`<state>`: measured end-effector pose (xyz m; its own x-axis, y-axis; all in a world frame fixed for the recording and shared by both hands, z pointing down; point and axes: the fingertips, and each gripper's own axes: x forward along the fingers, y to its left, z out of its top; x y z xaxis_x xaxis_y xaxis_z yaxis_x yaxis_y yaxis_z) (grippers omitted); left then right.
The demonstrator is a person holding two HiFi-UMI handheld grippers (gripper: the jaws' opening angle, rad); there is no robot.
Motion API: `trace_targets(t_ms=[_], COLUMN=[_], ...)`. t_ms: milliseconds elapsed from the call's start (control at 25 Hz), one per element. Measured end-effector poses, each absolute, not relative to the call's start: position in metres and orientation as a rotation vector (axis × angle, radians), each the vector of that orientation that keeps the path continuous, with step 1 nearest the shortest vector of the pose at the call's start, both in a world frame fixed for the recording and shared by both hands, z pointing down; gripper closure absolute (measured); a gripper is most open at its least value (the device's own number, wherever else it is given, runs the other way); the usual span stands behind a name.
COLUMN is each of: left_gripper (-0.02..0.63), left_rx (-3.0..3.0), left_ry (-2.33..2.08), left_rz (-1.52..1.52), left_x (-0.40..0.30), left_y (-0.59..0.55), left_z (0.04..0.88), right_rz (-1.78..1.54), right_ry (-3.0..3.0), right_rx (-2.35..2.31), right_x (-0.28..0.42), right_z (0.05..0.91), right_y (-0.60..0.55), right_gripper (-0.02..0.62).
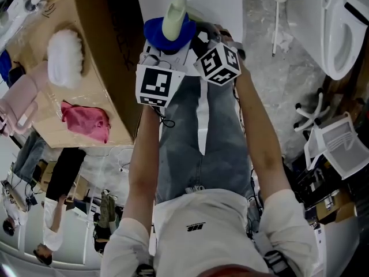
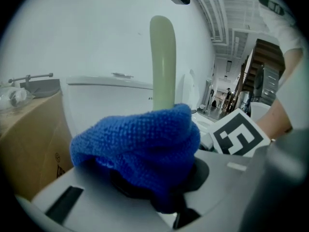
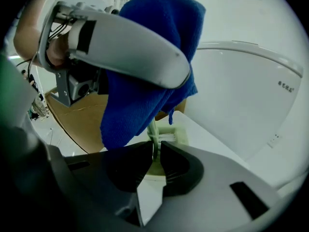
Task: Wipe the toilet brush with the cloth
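Observation:
The blue cloth (image 1: 167,34) is bunched round the pale green toilet brush (image 1: 174,15), whose rounded handle end sticks out above it. My left gripper (image 1: 163,44) is shut on the cloth (image 2: 145,149), and the handle (image 2: 162,62) rises just behind the bundle. My right gripper (image 3: 155,152) is shut on the brush's thin green stem (image 3: 152,132), right below the hanging cloth (image 3: 149,66). The brush's lower end (image 3: 170,135) rests on a white surface. In the head view my right gripper (image 1: 203,34) sits close beside the left one.
A white toilet (image 1: 341,30) stands at the right, with a white-handled tool (image 1: 277,16) on the marble floor. A cardboard box (image 1: 92,45) at the left carries a white fluffy pad (image 1: 64,56) and a pink cloth (image 1: 86,121). A white rack (image 1: 340,144) lies lower right.

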<state>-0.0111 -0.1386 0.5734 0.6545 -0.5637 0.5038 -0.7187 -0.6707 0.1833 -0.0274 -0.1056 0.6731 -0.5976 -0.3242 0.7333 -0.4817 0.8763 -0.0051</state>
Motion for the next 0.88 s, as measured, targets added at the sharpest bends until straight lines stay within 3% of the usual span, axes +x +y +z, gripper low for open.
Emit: trace_targets(t_ms=[880], left_gripper=[0.518], left_rx=[2.445], left_ry=[-0.942], left_rz=[0.672], left_x=[-0.005], left_y=[-0.135], left_z=[0.639], right_rz=[0.254], right_ry=[-2.257], right_rx=[0.577], right_x=[-0.027], right_z=[0.674], right_y=[-0.105], right_gripper=[0.546])
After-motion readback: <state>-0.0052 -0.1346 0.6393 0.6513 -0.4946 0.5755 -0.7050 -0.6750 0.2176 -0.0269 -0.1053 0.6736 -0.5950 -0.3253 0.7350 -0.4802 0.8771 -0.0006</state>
